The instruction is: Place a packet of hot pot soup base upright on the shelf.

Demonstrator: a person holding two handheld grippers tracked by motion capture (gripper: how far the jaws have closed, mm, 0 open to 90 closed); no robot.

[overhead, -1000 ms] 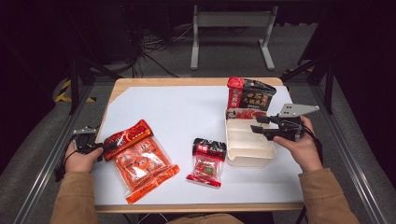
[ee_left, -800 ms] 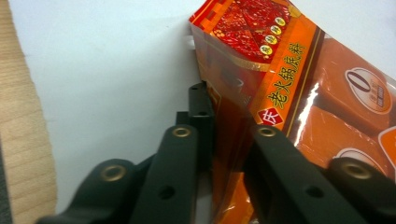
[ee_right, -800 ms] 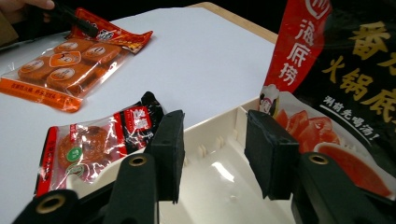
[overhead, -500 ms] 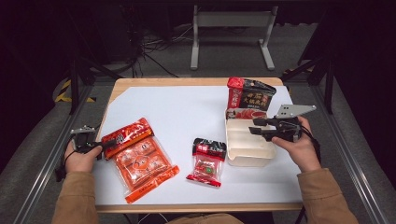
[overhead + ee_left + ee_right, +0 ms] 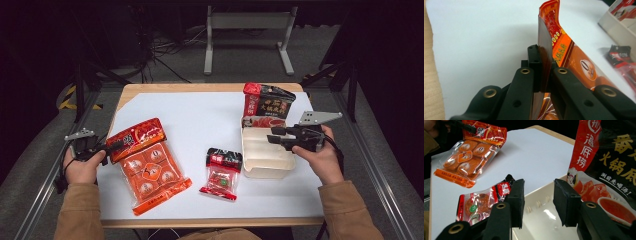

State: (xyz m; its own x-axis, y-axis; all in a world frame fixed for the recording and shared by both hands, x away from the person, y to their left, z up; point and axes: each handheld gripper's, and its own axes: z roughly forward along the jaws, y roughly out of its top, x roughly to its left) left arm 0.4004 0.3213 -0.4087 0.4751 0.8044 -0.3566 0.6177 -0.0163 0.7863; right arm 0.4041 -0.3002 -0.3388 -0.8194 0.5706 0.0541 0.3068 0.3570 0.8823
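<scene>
An orange snack bag with several square pieces lies at the table's front left. My left gripper is shut on the bag's top corner, lifting that edge a little. A cream tray sits at the right, and my right gripper hovers open over it, its jaws apart above the tray's inside. A red and black pouch stands behind the tray. A small red and black packet lies between bag and tray.
A white mat covers the wooden table. A grey metal stand is on the dark floor beyond the far edge. Rails run along both sides of the table.
The left gripper has edged slightly right with the bag's corner. The right gripper has stayed over the tray.
</scene>
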